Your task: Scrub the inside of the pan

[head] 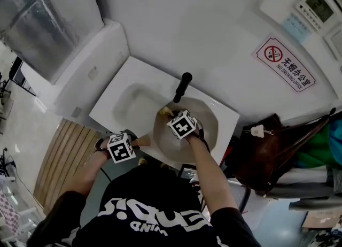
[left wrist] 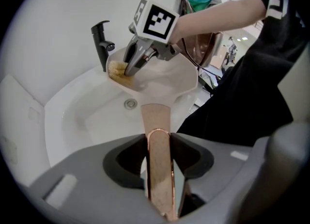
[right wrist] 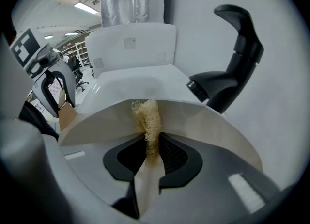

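A round pan (head: pixel 207 127) with a pale beige inside is held over the white sink (head: pixel 126 94). My left gripper (head: pixel 138 143) is shut on its copper-coloured handle (left wrist: pixel 158 143), which runs between the jaws in the left gripper view. My right gripper (head: pixel 168 115) is inside the pan at its far side, below the black tap (head: pixel 183 86). It is shut on a yellowish loofah scrubber (right wrist: pixel 147 120) that presses against the pan's wall (right wrist: pixel 203 121). From the left gripper view, the right gripper (left wrist: pixel 131 68) and the scrubber (left wrist: pixel 115 69) sit at the pan's far rim.
The sink's drain (left wrist: pixel 130 104) lies under the pan. A no-smoking sign (head: pixel 285 64) hangs on the white wall. A brown bag (head: pixel 267 152) stands right of the sink, a slatted wooden panel (head: pixel 61 157) to its left, and a silver duct (head: pixel 43 18) is at top left.
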{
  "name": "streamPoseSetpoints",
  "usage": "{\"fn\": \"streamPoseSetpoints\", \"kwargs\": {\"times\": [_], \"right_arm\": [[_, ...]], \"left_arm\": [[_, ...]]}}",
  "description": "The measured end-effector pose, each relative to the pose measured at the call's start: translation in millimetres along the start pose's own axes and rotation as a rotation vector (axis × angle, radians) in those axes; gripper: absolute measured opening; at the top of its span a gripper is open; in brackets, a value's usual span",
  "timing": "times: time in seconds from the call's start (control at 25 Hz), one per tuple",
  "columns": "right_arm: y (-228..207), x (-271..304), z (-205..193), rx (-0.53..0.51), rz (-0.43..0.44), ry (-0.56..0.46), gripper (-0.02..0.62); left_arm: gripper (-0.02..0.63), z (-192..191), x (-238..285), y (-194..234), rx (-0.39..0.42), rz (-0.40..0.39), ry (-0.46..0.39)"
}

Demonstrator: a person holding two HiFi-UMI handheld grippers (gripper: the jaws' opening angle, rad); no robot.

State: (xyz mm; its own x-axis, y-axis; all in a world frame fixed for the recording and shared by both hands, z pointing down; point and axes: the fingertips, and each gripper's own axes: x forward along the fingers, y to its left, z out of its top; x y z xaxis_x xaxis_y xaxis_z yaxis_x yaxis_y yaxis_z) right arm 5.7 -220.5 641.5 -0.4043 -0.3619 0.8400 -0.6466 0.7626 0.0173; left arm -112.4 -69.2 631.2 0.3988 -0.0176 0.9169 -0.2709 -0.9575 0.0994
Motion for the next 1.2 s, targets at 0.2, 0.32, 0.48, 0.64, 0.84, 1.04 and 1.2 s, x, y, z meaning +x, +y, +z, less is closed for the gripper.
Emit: {"fn": "streamPoseSetpoints", "kwargs": {"times": [0.2, 0.32, 0.48, 0.64, 0.84, 1.04, 1.2], "right_arm": [[-29, -3, -6, 0.047, -0.045, 0.022, 0.077], [-48, -10, -4, 0.05, -0.089, 0.026, 0.077], [-74, -25, -5, 0.056, -0.147, 0.037, 0.077], [-98, -43, -16, 0.058, -0.209, 0.06, 0.077], [-116, -62, -33, 0.062, -0.267, 0.096, 0.077], [-129, -80, -48, 0.041, -0.321, 0.125, 0.077], [-129, -91, -65, -0.007, -0.325, 0.169, 0.077]], "left_arm": [[0.156, 0, -1, -2, -0.002, -0.002, -0.007], [0.156, 0, -1, -2, -0.003, -0.004, -0.01], [0.156, 0, -2, -2, -0.006, -0.005, -0.016], [0.156, 0, -2, -2, -0.006, -0.002, -0.02], [0.156, 0, -3, -3, -0.012, -0.004, -0.023], [0.156, 0, -2, -3, -0.016, -0.004, -0.027], [0.156, 0, -2, -4, -0.02, -0.004, -0.032]]}}
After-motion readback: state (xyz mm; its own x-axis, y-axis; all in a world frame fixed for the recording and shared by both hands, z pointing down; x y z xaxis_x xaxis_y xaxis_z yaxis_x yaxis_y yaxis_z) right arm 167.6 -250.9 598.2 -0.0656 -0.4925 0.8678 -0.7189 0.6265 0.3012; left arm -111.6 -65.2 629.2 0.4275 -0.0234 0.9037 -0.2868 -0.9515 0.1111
